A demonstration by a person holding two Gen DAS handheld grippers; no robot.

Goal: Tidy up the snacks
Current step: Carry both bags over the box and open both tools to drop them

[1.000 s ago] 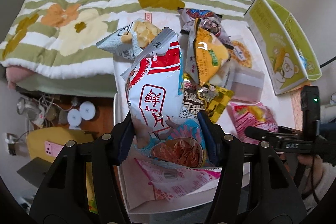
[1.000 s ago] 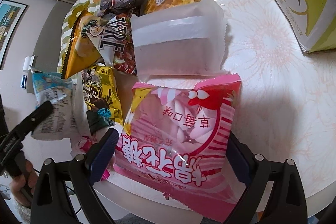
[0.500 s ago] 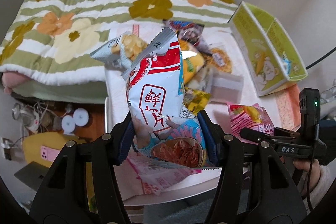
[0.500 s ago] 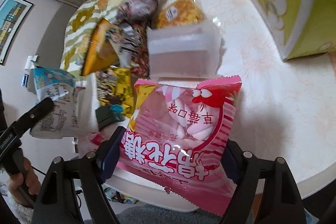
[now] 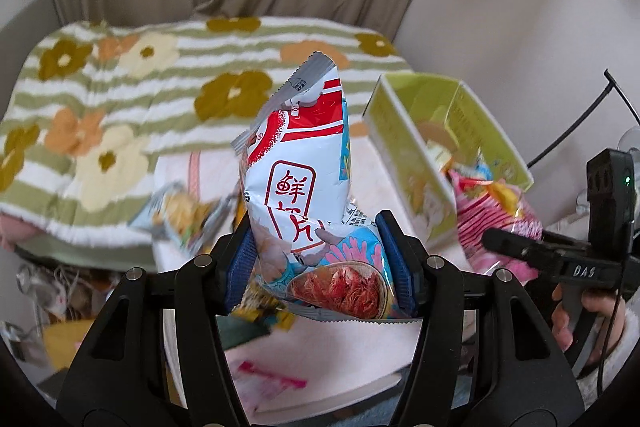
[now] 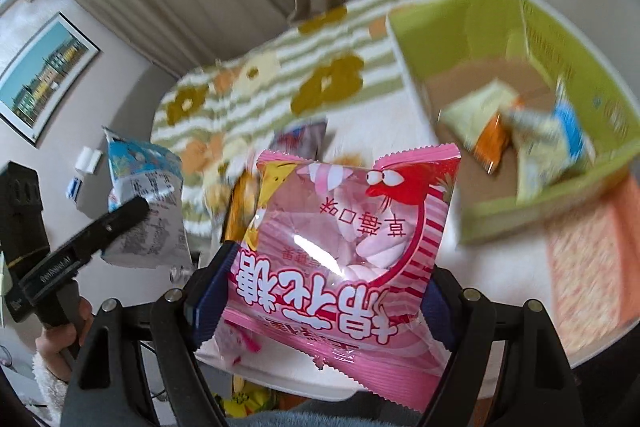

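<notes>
My left gripper (image 5: 318, 259) is shut on the lower part of a red and white snack bag (image 5: 296, 163), held upright above the table. The same bag shows its blue and white back (image 6: 144, 187) at the left of the right wrist view. My right gripper (image 6: 324, 299) is shut on a pink marshmallow bag (image 6: 348, 219), pads pressing its two sides, and holds it off the table. That pink bag (image 5: 492, 215) also hangs at the right of the left wrist view. Beyond both bags stands an open green box (image 6: 452, 39) with several packets (image 6: 532, 139) inside.
More snack packets (image 5: 180, 211) lie blurred on the white table (image 5: 340, 355) below. An orange patterned mat (image 6: 592, 267) lies beside the green box (image 5: 404, 155). A bed with a flowered, striped blanket (image 5: 120, 99) and curtains stand behind. A hand (image 6: 60, 343) holds each gripper handle.
Both grippers rose with their bags. The right jaws narrowed onto the pink bag and lifted it off the table. The green box's inside has come into view.
</notes>
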